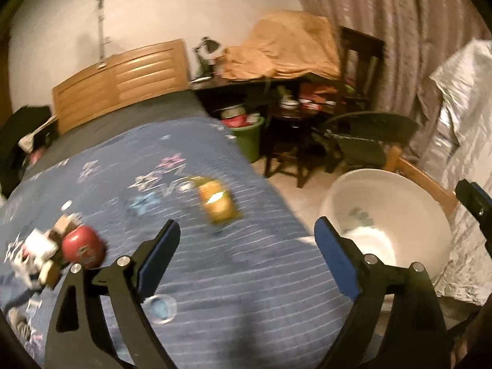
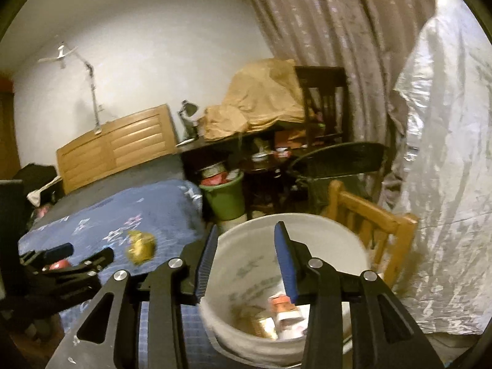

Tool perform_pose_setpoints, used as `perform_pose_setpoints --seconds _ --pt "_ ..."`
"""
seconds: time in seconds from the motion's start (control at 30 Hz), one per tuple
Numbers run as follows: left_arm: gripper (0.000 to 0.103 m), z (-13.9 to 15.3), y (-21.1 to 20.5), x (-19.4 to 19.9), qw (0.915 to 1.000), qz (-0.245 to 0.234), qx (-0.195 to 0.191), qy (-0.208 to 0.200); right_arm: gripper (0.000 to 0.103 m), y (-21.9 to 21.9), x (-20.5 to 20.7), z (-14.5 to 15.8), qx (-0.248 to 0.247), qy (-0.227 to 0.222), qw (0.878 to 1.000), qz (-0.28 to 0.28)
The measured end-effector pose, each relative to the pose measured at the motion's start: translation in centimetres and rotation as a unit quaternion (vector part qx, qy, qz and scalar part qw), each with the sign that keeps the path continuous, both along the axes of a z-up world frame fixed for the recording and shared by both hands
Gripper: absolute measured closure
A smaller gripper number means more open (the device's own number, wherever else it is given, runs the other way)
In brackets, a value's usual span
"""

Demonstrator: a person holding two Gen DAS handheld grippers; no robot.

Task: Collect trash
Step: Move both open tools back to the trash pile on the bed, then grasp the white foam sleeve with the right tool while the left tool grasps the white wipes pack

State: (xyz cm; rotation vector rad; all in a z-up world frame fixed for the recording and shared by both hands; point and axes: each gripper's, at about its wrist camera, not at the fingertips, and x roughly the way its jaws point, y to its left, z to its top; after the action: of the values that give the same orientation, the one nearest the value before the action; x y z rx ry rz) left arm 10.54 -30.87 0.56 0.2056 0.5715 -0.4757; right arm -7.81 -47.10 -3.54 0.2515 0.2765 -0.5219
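Bed scene, blurry. The left gripper (image 1: pixel 247 247) sits low centre of the left view, jaws spread wide with nothing between them, angled down over the quilt (image 1: pixel 190 264). The right gripper (image 2: pixel 246 261) is parted too, empty, poised over the bucket (image 2: pixel 344 230) at lower centre of the right view — the bucket stands just beside the bed edge with a few cartons and wrappers already at its bottom.

Trash left on the quilt: a yellow packet (image 1: pixel 216 201) mid-frame, apart from the rest; a red can (image 1: pixel 83 247) at lower left touching a heap of small boxes (image 1: pixel 40 255); a clear cup (image 1: pixel 160 306) near the left finger base.

Handling guess: packet looks light, soft, crinkly — pinch across its middle, it lies flat so fingers must press into the quilt. The can looks thin-walled and round, likely slippery; grip across the body. Boxes look light and crushable. The cup looks flimsy, so take it by the rim.

Left gripper looks aimed between packet and can; which is next, cannot tell.
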Motion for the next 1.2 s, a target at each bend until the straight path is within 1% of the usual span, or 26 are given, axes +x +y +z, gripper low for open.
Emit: perform_pose_setpoints --seconds 0.1,0.2,0.33,0.4,0.47,0.53,0.6,0.63,0.7,0.73,0.8,0.83,0.9,0.93,0.97,1.07,1.13,1.17,1.2 --pt "0.016 0.6 3.8 0.2 0.9995 0.030 -0.014 -0.004 0.061 2.8 1.3 0.0 -0.002 0.008 1.000 0.025" --pt "0.013 1.1 7.2 0.2 0.9979 0.058 -0.027 -0.011 0.057 5.9 2.8 0.1 -0.006 0.013 0.999 0.051" --pt "0.012 1.1 12.8 0.2 0.9932 0.107 -0.045 -0.011 0.055 10.3 5.1 0.4 -0.013 0.026 0.995 0.092" --pt "0.012 0.9 15.0 0.4 0.9907 0.127 -0.049 -0.007 0.054 13.1 6.6 0.3 -0.019 0.036 0.992 0.121" --pt "0.012 0.6 17.8 0.4 0.9865 0.153 -0.058 0.000 0.050 15.7 7.9 0.3 -0.026 0.046 0.987 0.149" --pt "0.012 0.4 20.4 0.6 0.9814 0.180 -0.066 0.007 0.046 18.6 9.4 0.2 -0.033 0.054 0.982 0.179" --pt "0.012 0.2 23.1 0.7 0.9757 0.206 -0.075 0.012 0.045 21.9 11.0 0.0 -0.043 0.064 0.973 0.217" --pt "0.012 0.2 24.9 0.7 0.9718 0.222 -0.079 0.014 0.045 23.1 11.7 0.0 -0.048 0.068 0.970 0.230" --pt "0.012 -0.1 28.0 0.7 0.9640 0.250 -0.087 0.019 0.045 26.3 13.4 -0.4 -0.062 0.080 0.959 0.266" --pt "0.012 -0.2 30.2 0.7 0.9567 0.274 -0.095 0.025 0.045 27.6 14.1 -0.5 -0.067 0.086 0.954 0.280" --pt "0.012 -0.4 33.1 0.8 0.9464 0.303 -0.109 0.032 0.044 30.3 15.9 -1.0 -0.071 0.098 0.942 0.312" --pt "0.012 -0.5 34.9 0.9 0.9394 0.320 -0.116 0.039 0.044 31.6 17.2 -1.2 -0.071 0.104 0.936 0.328" --pt "0.012 -0.9 38.3 1.5 0.9270 0.347 -0.128 0.063 0.044 33.4 19.1 -1.4 -0.076 0.112 0.927 0.350" --pt "0.012 -0.9 39.4 1.7 0.9223 0.355 -0.136 0.070 0.044 33.9 19.7 -1.6 -0.079 0.116 0.923 0.359" --pt "0.012 -1.0 41.0 1.8 0.9151 0.367 -0.148 0.078 0.044 35.1 20.8 -1.9 -0.084 0.121 0.916 0.374" --pt "0.012 -1.3 44.5 1.9 0.8989 0.395 -0.171 0.085 0.044 37.9 24.0 -2.8 -0.094 0.139 0.894 0.415" --pt "0.012 -1.8 46.3 2.1 0.8906 0.407 -0.179 0.093 0.044 39.3 25.9 -3.3 -0.098 0.148 0.883 0.435" --pt "0.012 -2.1 46.9 2.2 0.8875 0.412 -0.182 0.097 0.044 40.2 27.1 -3.8 -0.098 0.153 0.872 0.454" --pt "0.012 -2.5 47.6 2.3 0.8835 0.418 -0.185 0.102 0.044 41.1 28.1 -3.9 -0.100 0.155 0.868 0.461"
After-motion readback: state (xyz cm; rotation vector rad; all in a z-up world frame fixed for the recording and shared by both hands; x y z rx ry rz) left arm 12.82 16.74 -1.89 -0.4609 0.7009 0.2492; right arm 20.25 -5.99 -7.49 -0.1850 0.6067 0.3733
